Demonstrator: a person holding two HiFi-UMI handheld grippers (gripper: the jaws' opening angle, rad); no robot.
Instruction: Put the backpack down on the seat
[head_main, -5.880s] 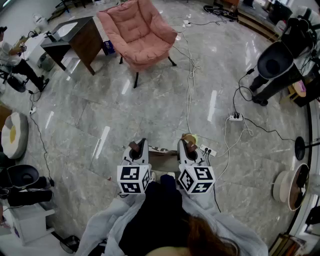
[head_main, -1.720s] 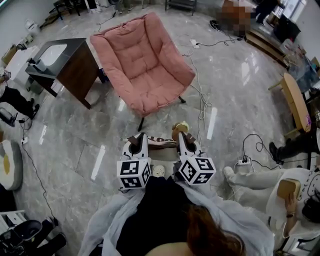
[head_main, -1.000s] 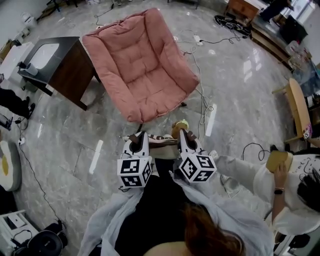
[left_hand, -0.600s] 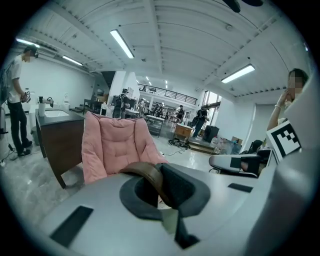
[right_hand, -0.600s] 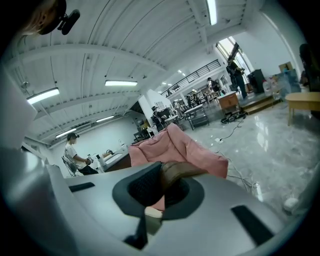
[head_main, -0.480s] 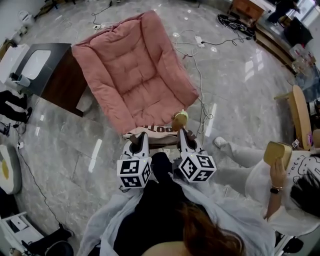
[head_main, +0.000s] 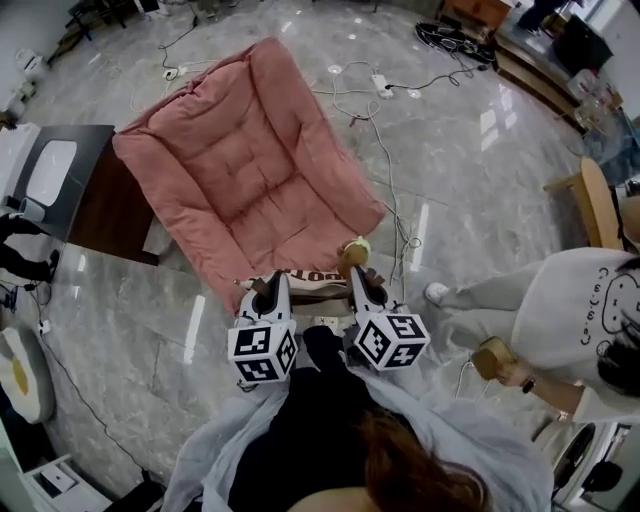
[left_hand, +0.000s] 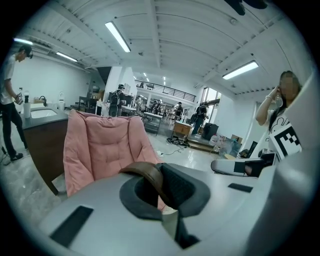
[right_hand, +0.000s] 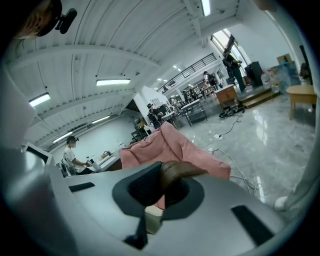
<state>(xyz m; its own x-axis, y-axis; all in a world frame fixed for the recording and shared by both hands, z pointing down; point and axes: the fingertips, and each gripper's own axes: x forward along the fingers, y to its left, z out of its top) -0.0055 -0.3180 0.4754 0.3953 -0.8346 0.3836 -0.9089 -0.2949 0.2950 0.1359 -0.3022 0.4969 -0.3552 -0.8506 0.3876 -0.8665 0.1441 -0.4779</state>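
A large open lab hall: cables strewn across a polished marble floor, ceiling strip lights, a railed mezzanine.

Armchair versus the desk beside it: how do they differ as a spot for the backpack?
The armchair is pink, padded and quilted; the desk is dark wood with hard, flat faces. The armchair's seat dips like a bowl; the desk top is level, with a pale inset. The armchair lies straight ahead of the backpack; the desk stands off to the left. Both stand side by side on the grey marble floor.
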